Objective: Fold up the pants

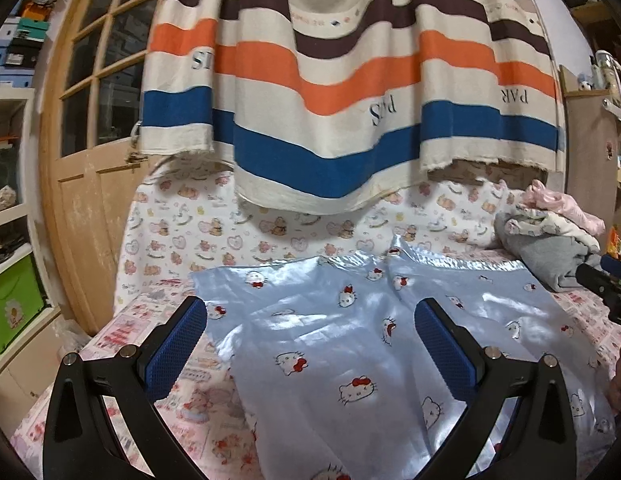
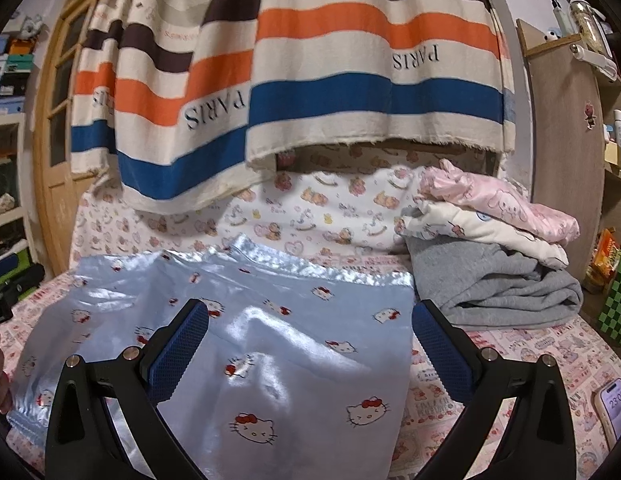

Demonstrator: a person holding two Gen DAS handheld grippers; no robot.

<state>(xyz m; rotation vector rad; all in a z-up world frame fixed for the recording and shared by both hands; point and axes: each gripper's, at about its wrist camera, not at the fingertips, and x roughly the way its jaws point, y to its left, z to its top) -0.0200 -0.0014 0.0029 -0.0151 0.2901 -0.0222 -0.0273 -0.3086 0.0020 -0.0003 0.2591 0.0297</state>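
Observation:
Shiny light-blue satin pants point(image 1: 350, 344) printed with white cat faces and red bows lie spread flat on a pink patterned bed sheet point(image 1: 158, 392). In the right wrist view the pants point(image 2: 270, 344) reach back to a rumpled far edge. My left gripper point(image 1: 310, 312) hovers open over the left part of the fabric, blue pads wide apart, nothing held. Over the right part my right gripper point(image 2: 310, 316) is also open and empty; its right pad sits just past the fabric's right edge.
A stack of folded clothes point(image 2: 494, 256), pink and white on grey, lies at the back right. A striped curtain point(image 1: 342, 80) hangs over the far side. A wooden door point(image 1: 82, 160) stands left, a phone point(image 2: 612, 408) lies near right, and shelves flank both sides.

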